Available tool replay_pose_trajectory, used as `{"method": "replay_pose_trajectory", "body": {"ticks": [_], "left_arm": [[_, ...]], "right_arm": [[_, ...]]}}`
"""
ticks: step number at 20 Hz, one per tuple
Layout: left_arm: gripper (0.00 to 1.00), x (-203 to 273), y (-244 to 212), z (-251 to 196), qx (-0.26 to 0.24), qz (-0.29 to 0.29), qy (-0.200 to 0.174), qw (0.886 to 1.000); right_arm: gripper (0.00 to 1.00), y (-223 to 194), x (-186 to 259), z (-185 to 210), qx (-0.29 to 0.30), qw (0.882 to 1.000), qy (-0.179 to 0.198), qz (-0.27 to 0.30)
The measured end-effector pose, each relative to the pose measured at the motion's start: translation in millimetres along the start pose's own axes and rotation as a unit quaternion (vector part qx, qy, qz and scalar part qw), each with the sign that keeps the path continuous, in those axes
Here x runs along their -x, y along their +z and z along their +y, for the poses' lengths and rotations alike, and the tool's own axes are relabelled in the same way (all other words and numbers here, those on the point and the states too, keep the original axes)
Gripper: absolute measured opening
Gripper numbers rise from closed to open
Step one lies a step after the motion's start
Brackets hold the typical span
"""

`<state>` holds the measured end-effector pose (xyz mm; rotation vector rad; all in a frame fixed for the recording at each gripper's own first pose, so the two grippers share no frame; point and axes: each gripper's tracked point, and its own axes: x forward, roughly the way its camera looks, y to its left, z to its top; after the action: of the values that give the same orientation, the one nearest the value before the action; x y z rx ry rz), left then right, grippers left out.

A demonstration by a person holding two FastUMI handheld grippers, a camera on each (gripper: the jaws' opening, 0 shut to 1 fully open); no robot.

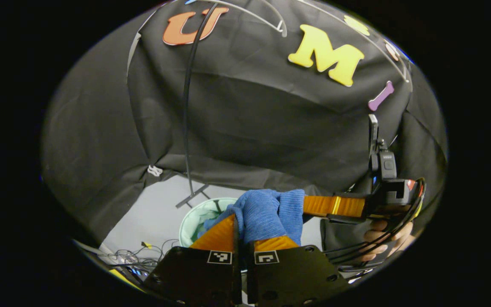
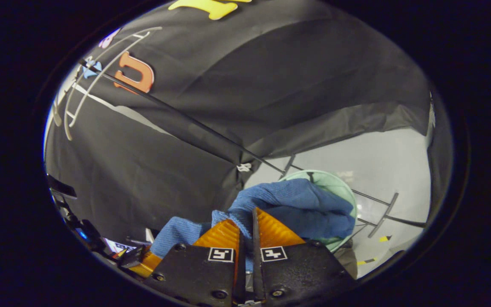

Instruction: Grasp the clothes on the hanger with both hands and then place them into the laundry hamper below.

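Note:
A blue knitted garment (image 1: 267, 215) is held up between both grippers. In the left gripper view my left gripper (image 1: 240, 232) is shut on one edge of it, and the right gripper (image 1: 313, 206) grips its far side from the right, held by a hand (image 1: 384, 241). In the right gripper view my right gripper (image 2: 247, 221) is shut on the garment (image 2: 301, 209), which drapes over the pale green laundry hamper (image 2: 339, 183) below. The hamper (image 1: 198, 215) stands on the grey floor. White hangers (image 1: 267, 13) hang at the top.
A black clothes-rack pole (image 1: 188, 111) rises from a footed base (image 1: 192, 195) next to the hamper. Its base bars (image 2: 382, 219) lie on the grey floor (image 2: 390, 157). Cables (image 1: 130, 256) lie tangled at the lower left.

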<state>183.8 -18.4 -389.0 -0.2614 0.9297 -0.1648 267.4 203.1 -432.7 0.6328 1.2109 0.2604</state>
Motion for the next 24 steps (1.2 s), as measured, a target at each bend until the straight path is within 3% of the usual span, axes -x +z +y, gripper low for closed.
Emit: {"method": "replay_pose_trajectory", "body": {"ticks": [4,6,7,9,12,15,16,17,19,24], "left_arm": [[0.05,-15,-19,6,0.005,0.051,0.016,0.999],[0.1,-25,-36,11,0.004,0.084,0.025,0.996],[0.05,-31,-46,15,0.004,0.1,0.03,0.995],[0.06,-41,-72,20,0.015,0.146,0.033,0.989],[0.18,-49,-91,8,0.038,0.188,0.003,0.982],[0.99,-44,-95,11,0.029,0.197,0.019,0.98],[0.92,-41,-97,13,0.028,0.201,0.022,0.979],[1.0,-38,-103,13,0.029,0.204,0.022,0.978],[1.0,-34,-106,18,0.03,0.206,0.026,0.978],[0.97,-14,-133,39,0.044,0.22,0.047,0.973]], "right_arm": [[0.15,-6,-15,-6,0.01,0.999,-0.023,0.037],[0.25,-10,-17,-8,0.007,0.998,-0.023,0.052],[0.33,-12,-16,-13,0.01,0.998,-0.028,0.056],[0.42,-13,-16,-23,0.027,0.997,-0.047,0.054],[0.53,-16,-13,-33,0.042,0.995,-0.072,0.054],[0.72,-13,-7,-45,0.05,0.993,-0.098,0.048],[0.76,-13,-2,-51,0.054,0.992,-0.108,0.046],[0.83,-15,8,-58,0.058,0.99,-0.118,0.043],[0.88,-14,15,-67,0.069,0.987,-0.14,0.036],[0.89,-28,29,-76,0.061,0.984,-0.166,0.026]]}}
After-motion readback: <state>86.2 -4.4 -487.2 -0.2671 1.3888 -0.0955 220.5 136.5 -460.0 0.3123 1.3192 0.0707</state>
